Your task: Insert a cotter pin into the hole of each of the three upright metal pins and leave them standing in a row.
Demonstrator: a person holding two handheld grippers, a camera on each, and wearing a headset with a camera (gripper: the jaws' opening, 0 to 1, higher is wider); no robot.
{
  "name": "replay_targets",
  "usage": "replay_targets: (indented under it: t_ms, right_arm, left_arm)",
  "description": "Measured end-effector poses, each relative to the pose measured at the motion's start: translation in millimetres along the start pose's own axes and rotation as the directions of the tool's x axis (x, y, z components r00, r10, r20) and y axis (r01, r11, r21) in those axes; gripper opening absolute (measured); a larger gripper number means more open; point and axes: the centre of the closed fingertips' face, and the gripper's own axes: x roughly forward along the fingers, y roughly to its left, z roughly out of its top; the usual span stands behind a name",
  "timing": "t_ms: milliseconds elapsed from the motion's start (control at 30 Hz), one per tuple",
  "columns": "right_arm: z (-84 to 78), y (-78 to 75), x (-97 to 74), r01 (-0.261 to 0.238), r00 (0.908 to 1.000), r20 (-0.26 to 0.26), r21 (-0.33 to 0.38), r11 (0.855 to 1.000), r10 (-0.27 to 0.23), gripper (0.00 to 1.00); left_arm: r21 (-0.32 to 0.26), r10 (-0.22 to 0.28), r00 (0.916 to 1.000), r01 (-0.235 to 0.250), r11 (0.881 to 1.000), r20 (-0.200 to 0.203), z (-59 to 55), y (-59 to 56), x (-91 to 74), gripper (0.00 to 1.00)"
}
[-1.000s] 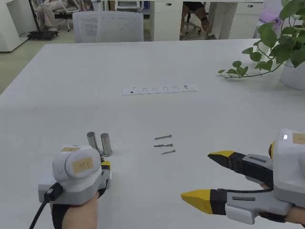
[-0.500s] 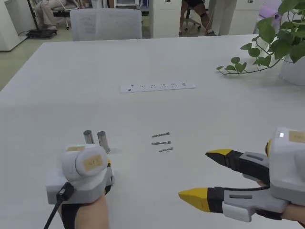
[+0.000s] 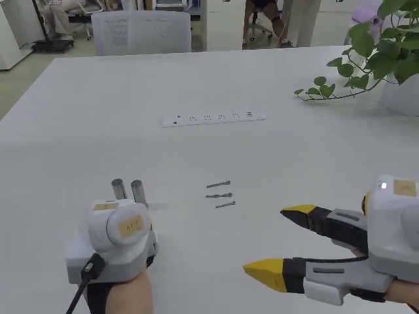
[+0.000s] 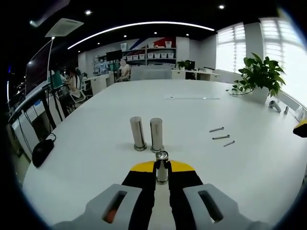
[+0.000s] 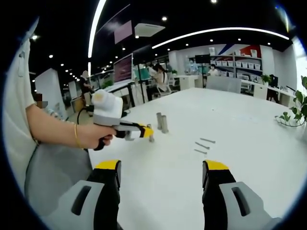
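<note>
Two steel pins stand upright side by side on the white table. My left gripper is shut on a third steel pin, held upright just in front of them and a little to their right. In the head view the standing pair shows just beyond the left gripper's grey body. Three cotter pins lie in a short column to the right. My right gripper hovers open and empty, nearer than the cotter pins and to their right.
A white power strip lies across the middle of the table. A potted plant stands at the far right corner. A mesh chair is behind the far edge, with people seated beyond.
The head camera tilted a little. My left gripper, still holding its pin, shifted slightly right relative to the two standing pins. The right gripper stayed open in about the same place.
</note>
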Motion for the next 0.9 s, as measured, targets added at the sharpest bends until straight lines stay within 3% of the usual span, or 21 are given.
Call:
replay_targets:
  t_ms: [333, 600, 900]
  right_arm:
    - [-0.7, 0.2, -0.4, 0.003, 1.0, -0.003, 0.001, 1.0, -0.003, 0.7]
    - [2.5, -2.2, -0.8, 0.008, 1.0, -0.001, -0.006, 1.0, -0.008, 0.7]
    - [7.9, -9.9, -1.2, 0.018, 0.9998, -0.012, 0.004, 1.0, -0.018, 0.66]
  left_arm:
    - [0.015, -0.023, 0.9996, 0.023, 1.0, 0.018, 5.4, -4.3, 2.2, 0.14]
    - [0.043, -0.045, 0.9989, 0.045, 0.998, 0.008, 4.8, -4.1, 0.9, 0.27]
    - [0.09, -0.13, 0.991, 0.127, 0.988, 0.031, 15.6, -0.4, -8.0, 0.44]
